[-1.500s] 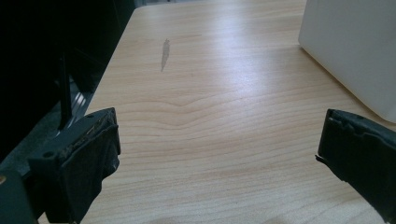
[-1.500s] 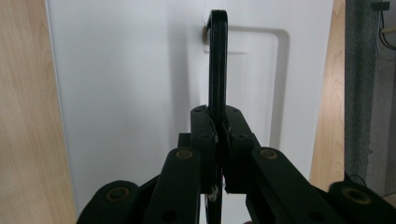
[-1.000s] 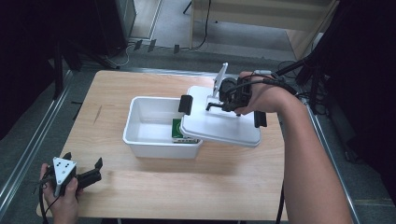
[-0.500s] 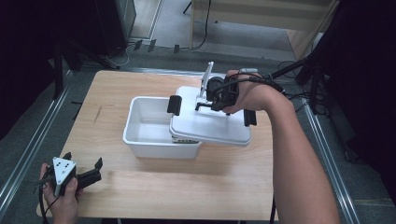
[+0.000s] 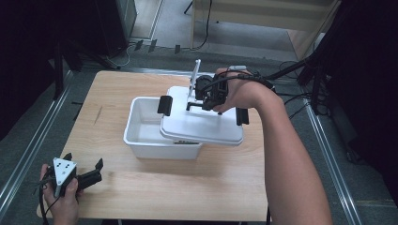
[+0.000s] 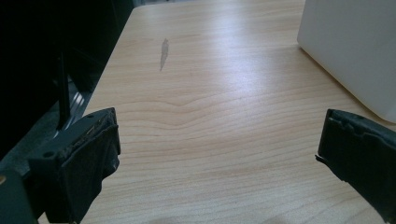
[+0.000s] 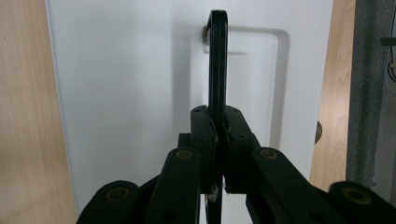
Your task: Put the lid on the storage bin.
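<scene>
White lid [image 5: 202, 125] half-covering tub [image 5: 143, 129], contents hidden; right gripper [image 5: 206, 96] clamped on lid handle [image 7: 217, 60]; left gripper [image 5: 87, 177] gaping, empty.

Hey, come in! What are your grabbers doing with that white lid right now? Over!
Right gripper shut on lid's black handle, lid partway over white bin. Left gripper open, resting at table corner. Nothing in the way.
</scene>
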